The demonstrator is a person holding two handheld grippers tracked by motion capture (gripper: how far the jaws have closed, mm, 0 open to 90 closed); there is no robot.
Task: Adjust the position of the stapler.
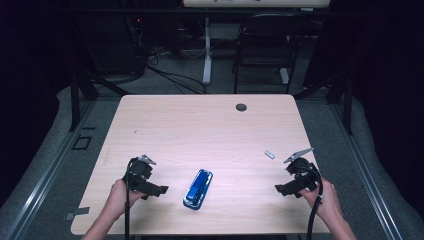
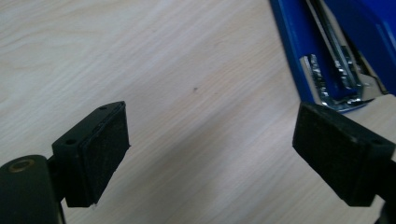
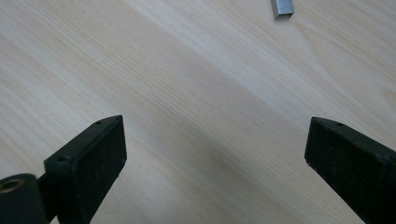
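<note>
Stapler [image 1: 198, 189] lies flat on counter [image 1: 200, 125] between the two released claws, left claw [image 1: 161, 190] near, right claw [image 1: 280, 189] well apart.

The right gripper [image 3: 215, 163] looks down at a light wooden table [image 3: 187, 84]. Its two black jaws come up from the bottom, one at each side, and they stand far apart with only bare wood between them. Each jaw has a flat, dark, rough pad [image 3: 105, 161] on its inner face. A small silver metal piece [image 3: 283, 8] lies flat on the table, far beyond the jaws, nearer to the right one. It touches neither jaw.
</note>
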